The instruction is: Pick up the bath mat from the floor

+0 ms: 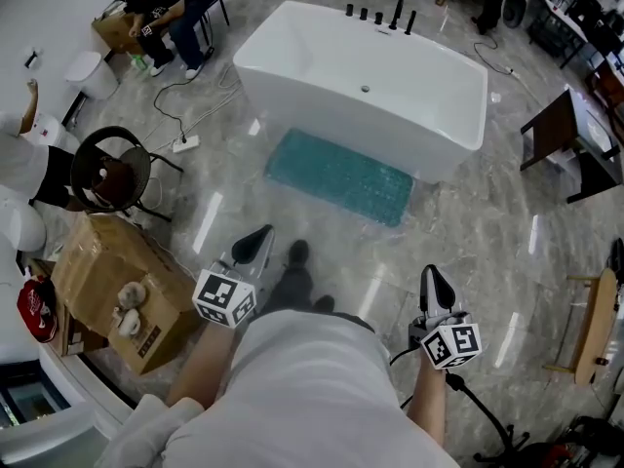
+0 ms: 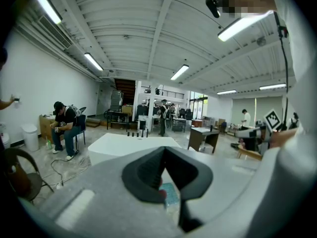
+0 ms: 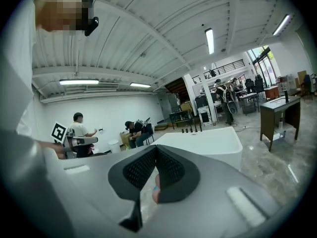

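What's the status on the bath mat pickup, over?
Left gripper, right gripper: both shut, empty. Bath mat flat on floor beside bathtub, untouched. Floor in front of mat bare.

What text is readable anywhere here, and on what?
No readable text in any view.
Box label: too small to read.
Marker cubes: square patterns only, no words or numbers.

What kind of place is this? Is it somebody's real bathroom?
Probably not a home bathroom. It looks like a big workshop hall with a practice bathroom corner: a white bathtub and a green bath mat sit on the open floor, near a cardboard box and a desk.
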